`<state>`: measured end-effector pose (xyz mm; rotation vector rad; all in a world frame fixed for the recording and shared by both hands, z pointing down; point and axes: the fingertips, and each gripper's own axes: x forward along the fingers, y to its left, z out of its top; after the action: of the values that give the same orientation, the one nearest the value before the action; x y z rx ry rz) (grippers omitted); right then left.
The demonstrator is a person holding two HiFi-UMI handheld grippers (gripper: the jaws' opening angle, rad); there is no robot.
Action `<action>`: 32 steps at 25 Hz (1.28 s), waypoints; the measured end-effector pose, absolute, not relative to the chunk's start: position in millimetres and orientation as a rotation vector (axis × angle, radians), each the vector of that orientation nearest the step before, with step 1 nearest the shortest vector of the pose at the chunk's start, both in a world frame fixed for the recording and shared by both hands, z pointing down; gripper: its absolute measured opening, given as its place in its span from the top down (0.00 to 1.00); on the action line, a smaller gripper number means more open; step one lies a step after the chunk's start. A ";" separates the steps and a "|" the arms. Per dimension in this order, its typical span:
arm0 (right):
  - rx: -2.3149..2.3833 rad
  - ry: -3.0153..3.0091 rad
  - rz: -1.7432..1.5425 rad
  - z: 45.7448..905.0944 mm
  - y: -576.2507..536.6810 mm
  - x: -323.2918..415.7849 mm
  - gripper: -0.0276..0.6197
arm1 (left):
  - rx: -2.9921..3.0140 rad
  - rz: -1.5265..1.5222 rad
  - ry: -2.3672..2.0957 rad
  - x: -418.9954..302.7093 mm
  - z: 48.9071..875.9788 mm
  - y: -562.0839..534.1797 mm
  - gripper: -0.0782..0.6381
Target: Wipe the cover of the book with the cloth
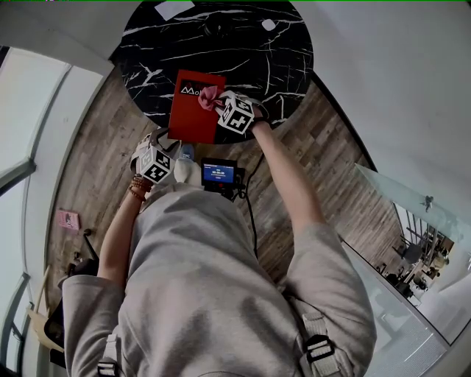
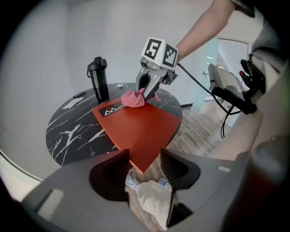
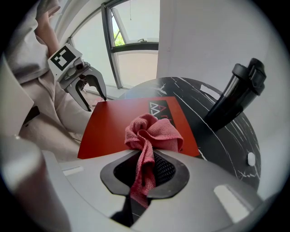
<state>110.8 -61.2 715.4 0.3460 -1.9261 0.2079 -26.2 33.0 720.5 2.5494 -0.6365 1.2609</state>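
A red book [image 1: 193, 110] lies on the round black marble table [image 1: 243, 44], its near corner overhanging the edge. My right gripper [image 1: 215, 99] is shut on a bunched pink cloth [image 3: 152, 133] and points steeply down. The cloth [image 2: 132, 98] rests on the cover's far end beside the white logo. My left gripper [image 2: 144, 165] stands open at the overhanging corner of the book [image 2: 140, 127], which pokes in between its fingers. In the right gripper view the left gripper [image 3: 93, 97] shows spread wide at that corner of the book [image 3: 118, 122].
A tall black bottle [image 2: 98, 80] stands on the table beyond the book. Two small white items [image 1: 174, 9] lie at the far rim. A clear plastic bottle [image 2: 149, 195] lies on the wood floor under my left gripper. A device with a lit screen [image 1: 219, 174] hangs at the person's chest.
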 end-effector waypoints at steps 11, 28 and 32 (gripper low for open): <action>0.342 -1.936 0.212 716.5 -45.3 104.2 0.87 | 2.560 1.279 -0.641 -24.8 721.0 35.4 0.60; 0.313 -1.959 0.219 716.1 -15.6 90.9 0.87 | 2.570 1.303 -0.628 -21.9 720.0 42.0 0.61; 0.306 -1.965 0.225 716.3 -7.3 88.7 0.87 | 2.576 1.314 -0.636 -21.6 719.4 42.0 0.61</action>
<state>88.7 -7.3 716.3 0.3057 -1.9653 0.2254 -21.6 42.0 719.4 2.5763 -0.6358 1.3140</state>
